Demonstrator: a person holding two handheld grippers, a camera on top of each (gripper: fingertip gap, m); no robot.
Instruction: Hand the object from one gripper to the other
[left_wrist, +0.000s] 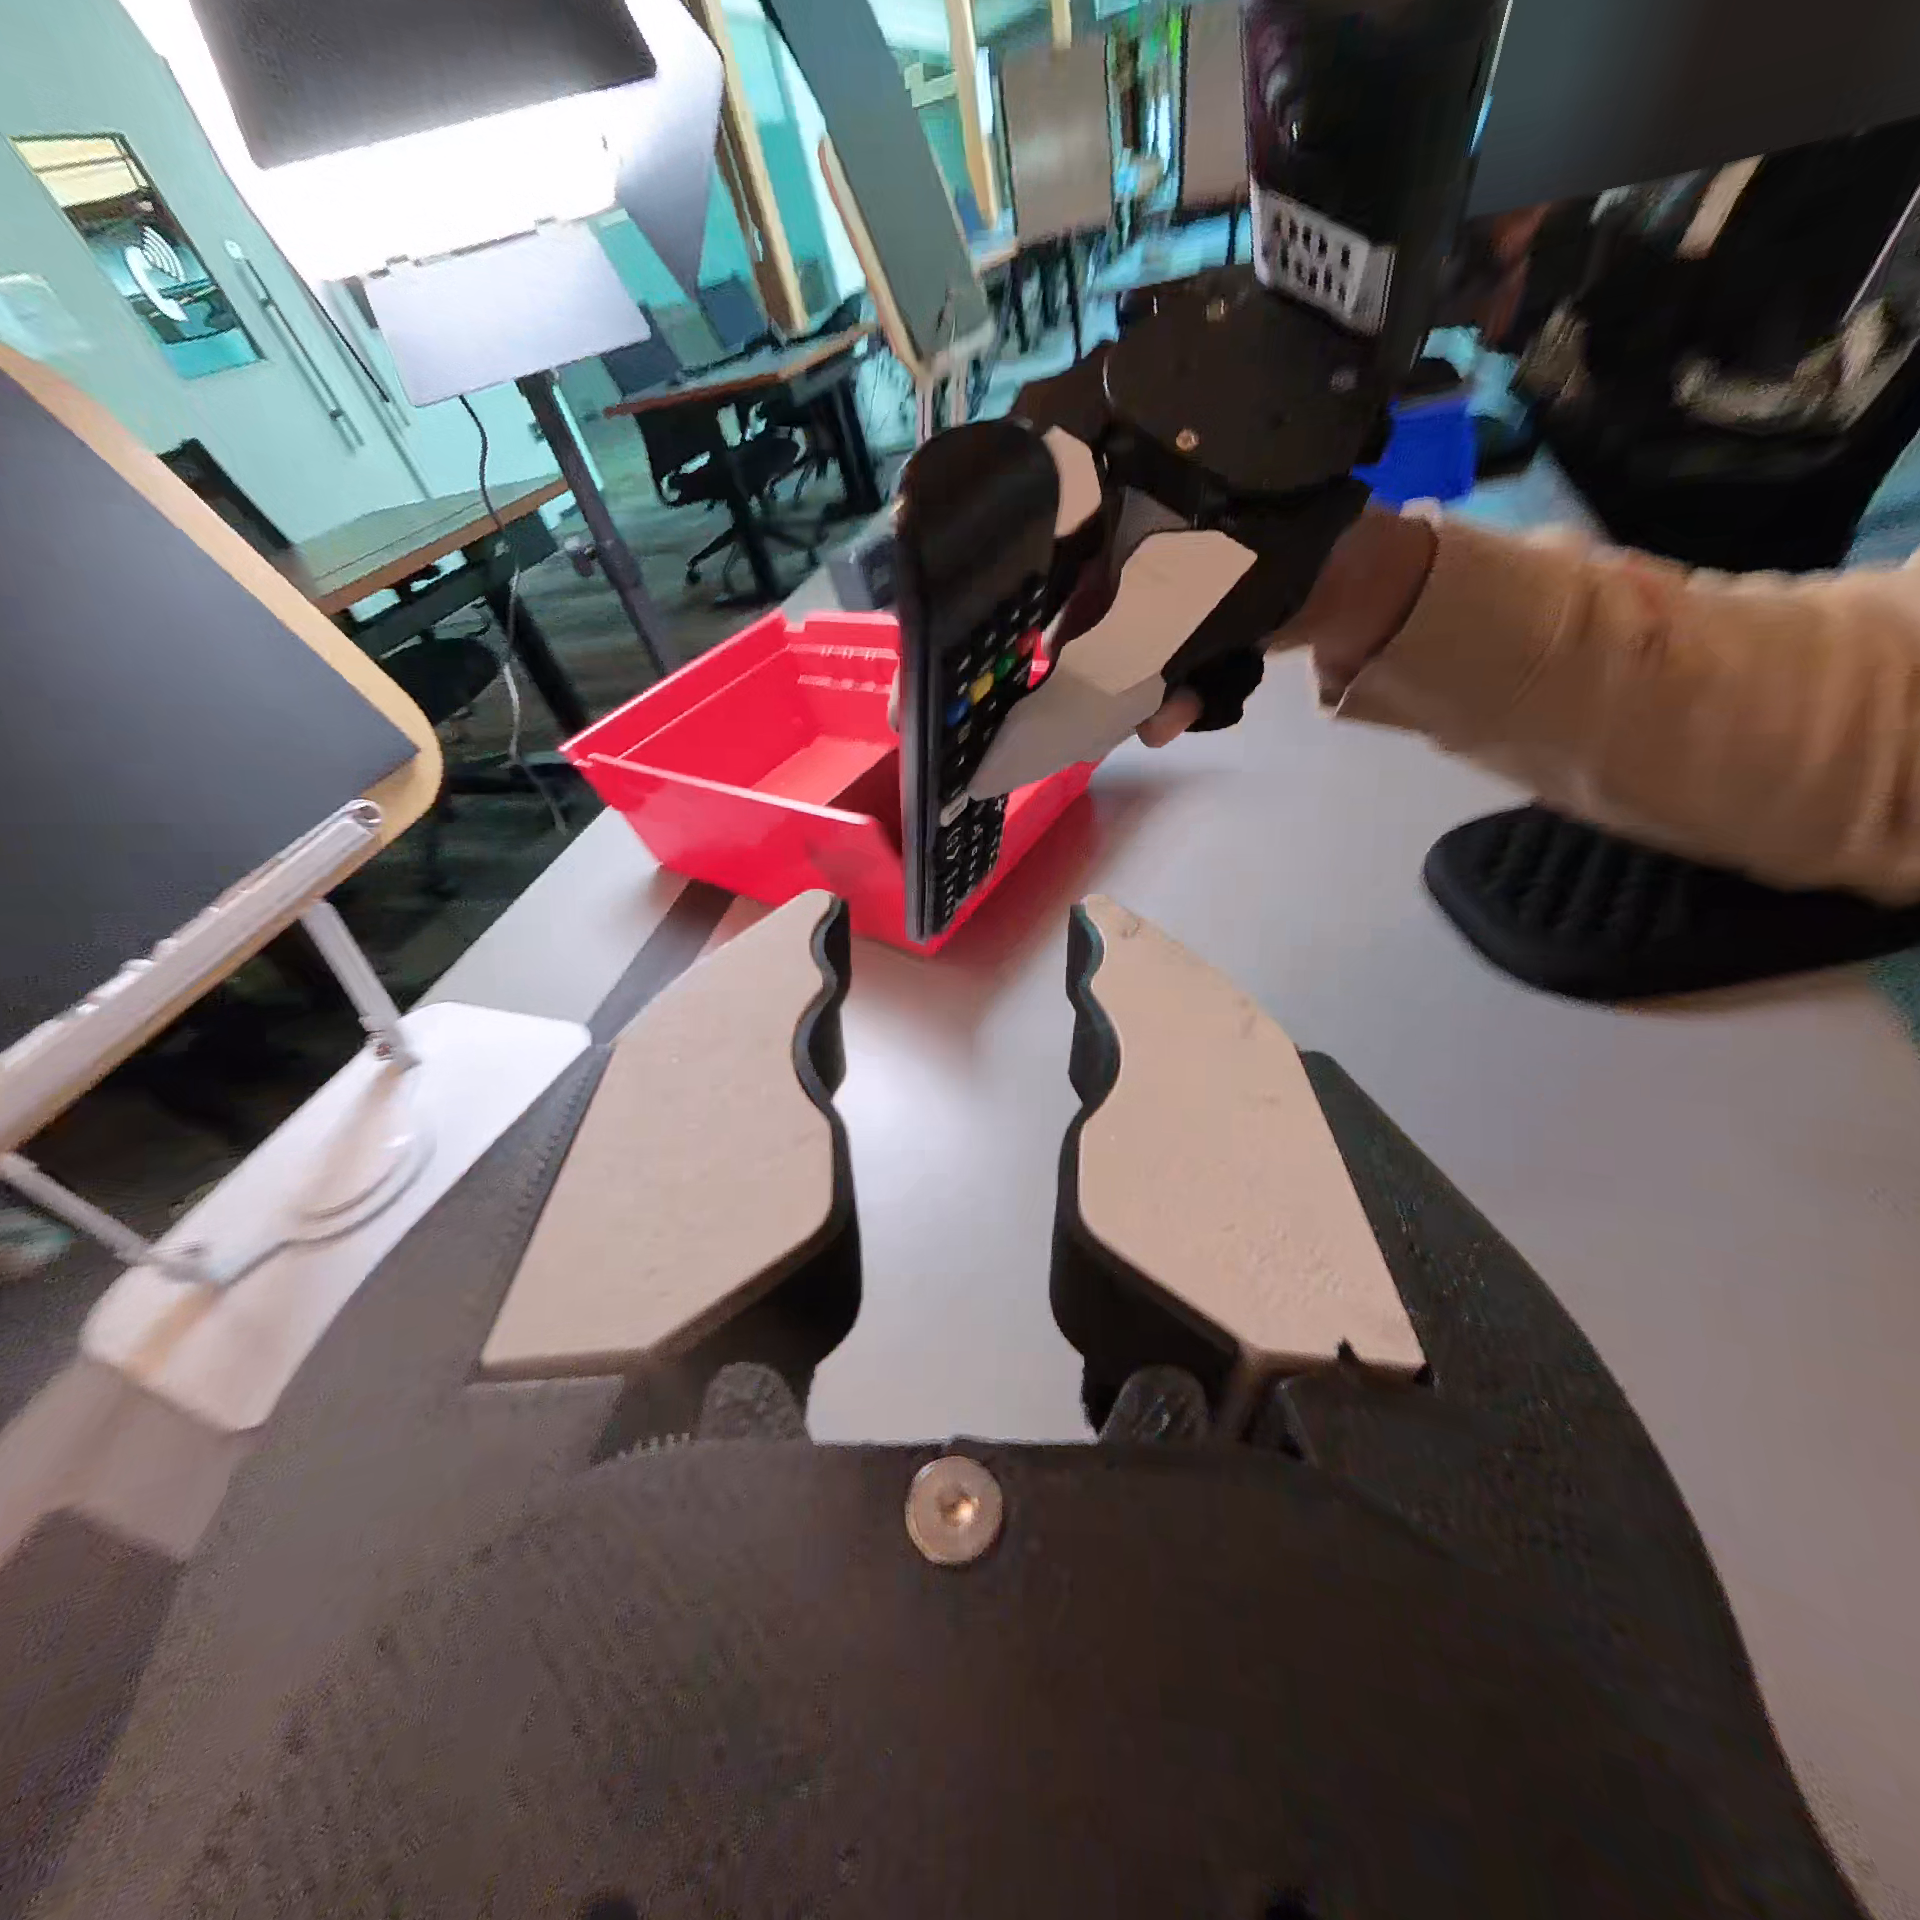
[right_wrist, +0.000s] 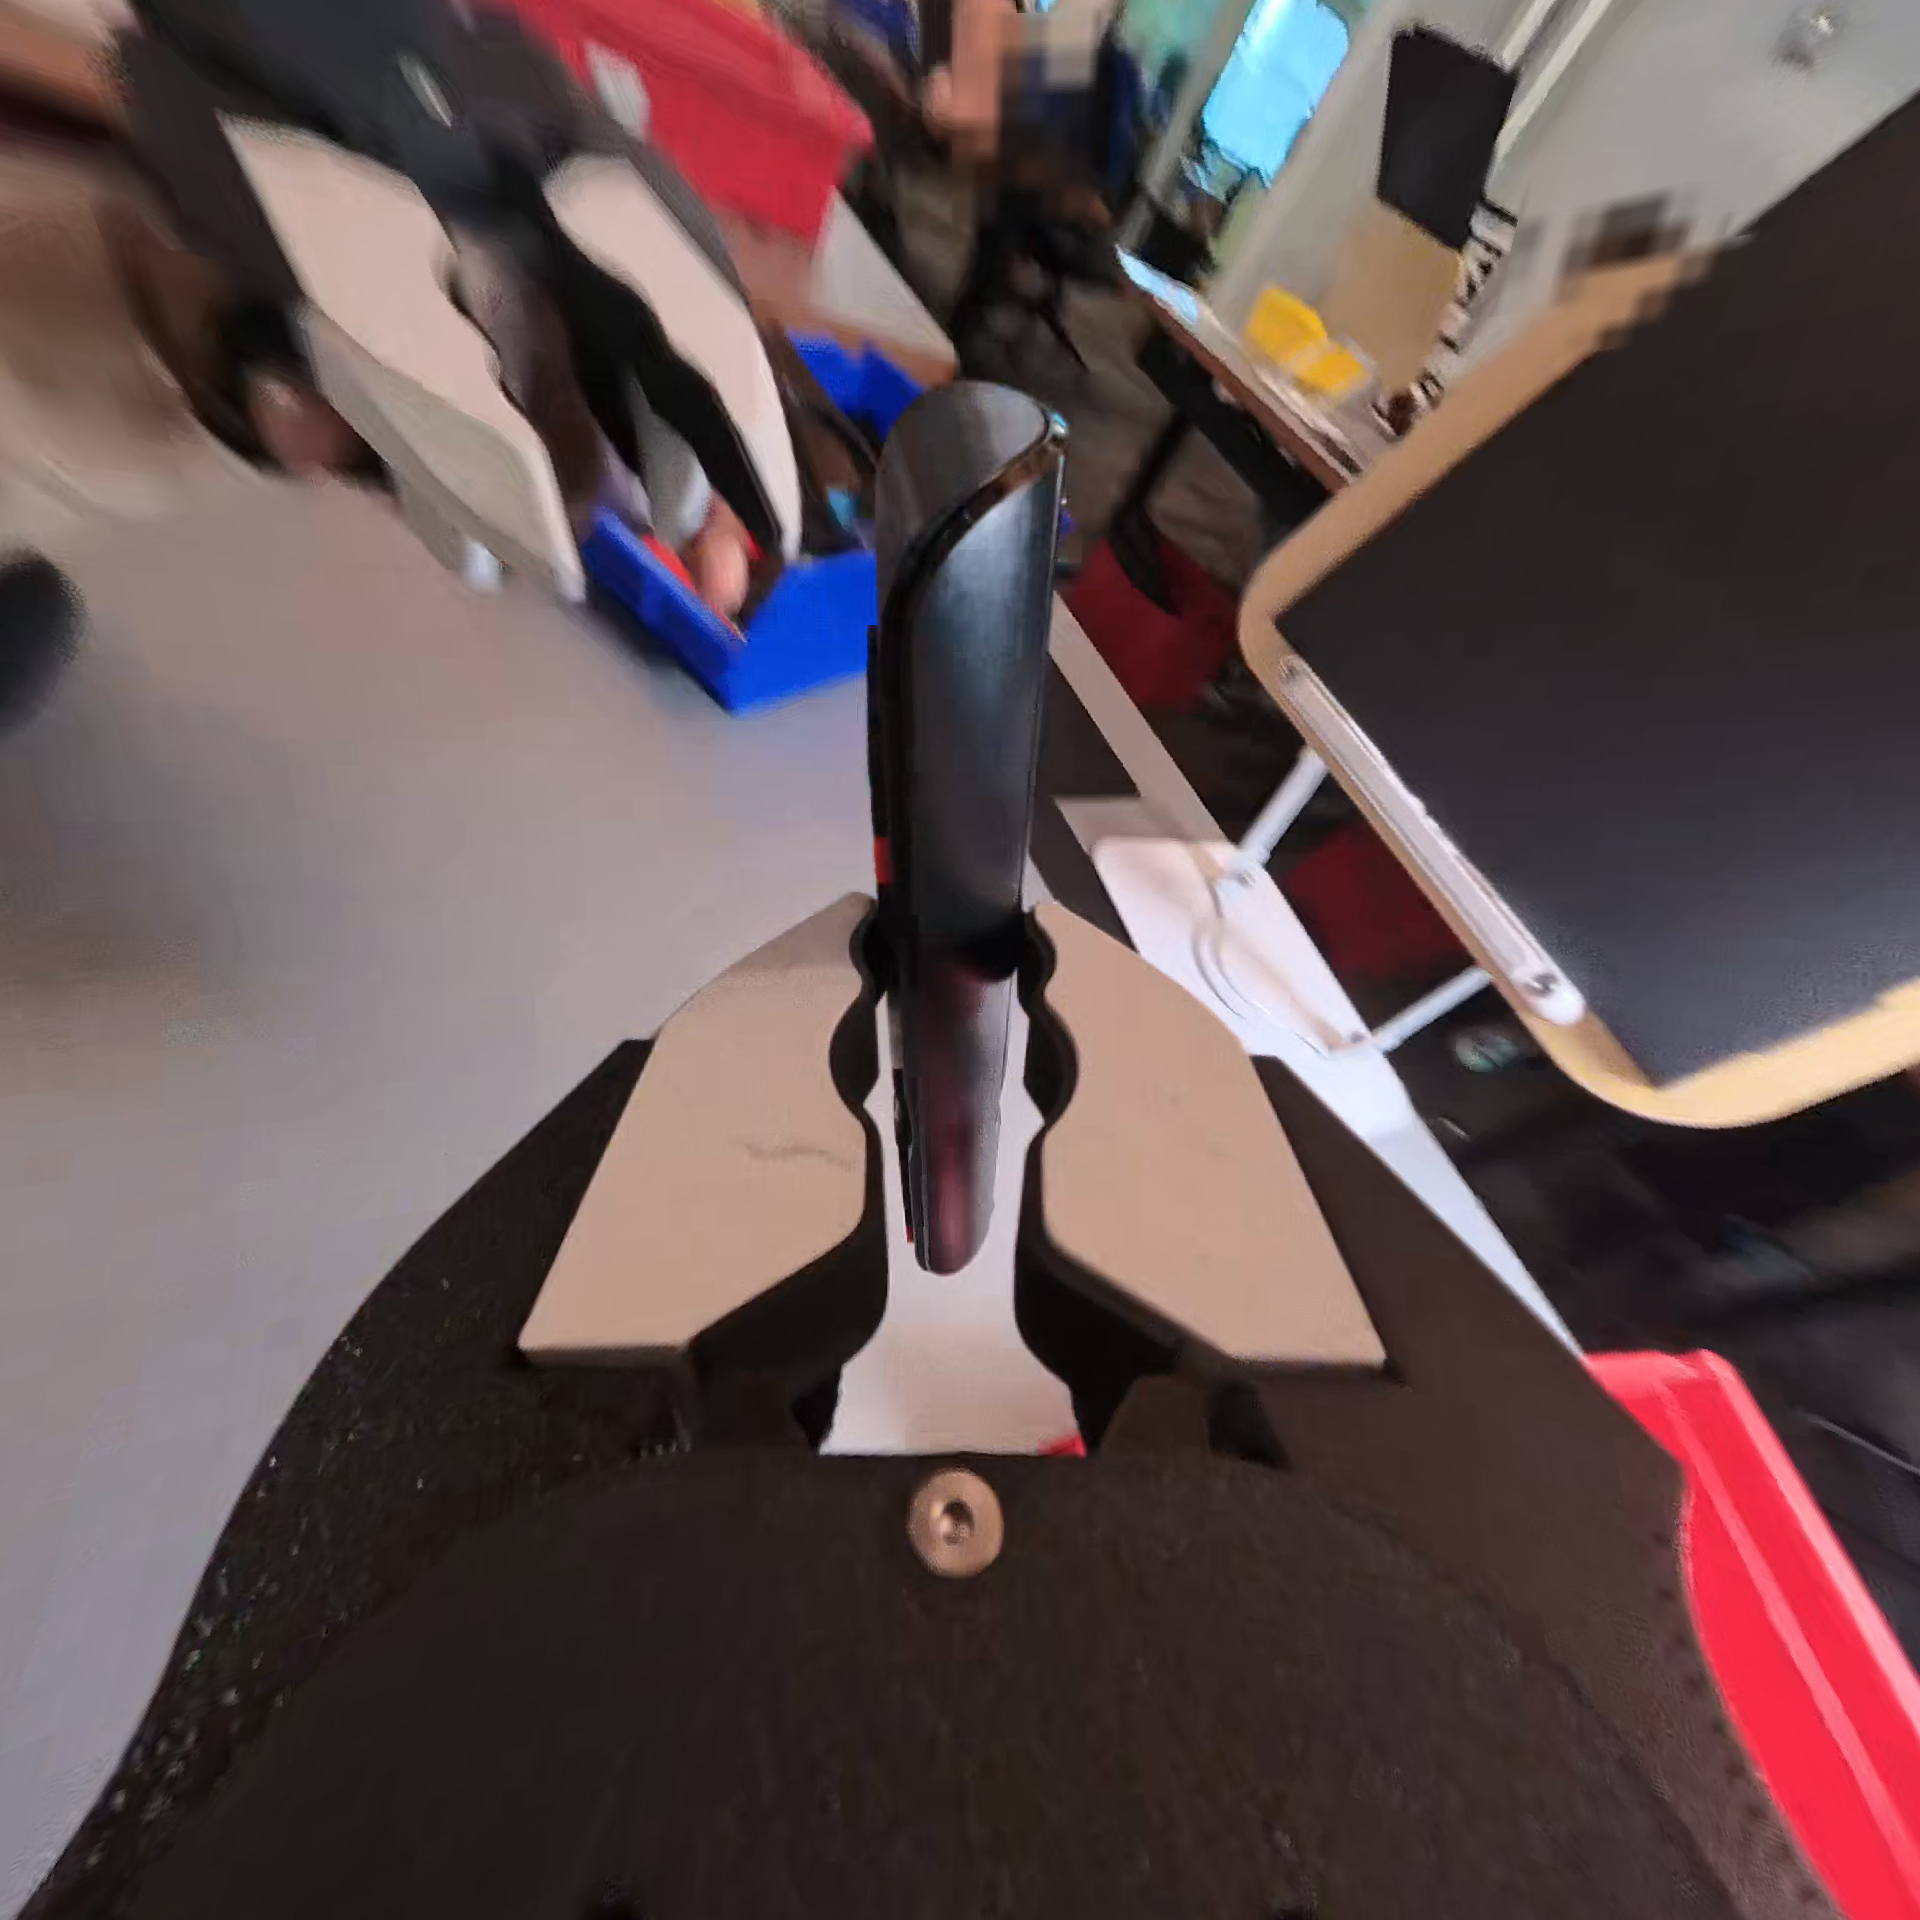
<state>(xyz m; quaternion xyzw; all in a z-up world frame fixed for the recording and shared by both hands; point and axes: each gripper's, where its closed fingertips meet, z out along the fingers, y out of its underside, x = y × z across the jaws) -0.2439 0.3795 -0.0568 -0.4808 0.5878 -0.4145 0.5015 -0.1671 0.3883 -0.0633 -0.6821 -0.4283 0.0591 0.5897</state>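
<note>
Grey table (left_wrist: 1299, 1039); right hand-held gripper (right_wrist: 951, 935) clamps remote (right_wrist: 961, 675)

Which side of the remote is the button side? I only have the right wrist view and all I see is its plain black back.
Observer: The left wrist view shows the remote with its buttons turned toward the right claw, with coloured keys partway along.
Operator: Is anything under it?
Observer: A red bin sits on the grey table behind the remote's lower end; whether the remote hangs over it I cannot tell.
Operator: Is the left claw ready?
Observer: The left claw is open and empty, and a gap separates its tips from the remote's bottom end.
</note>
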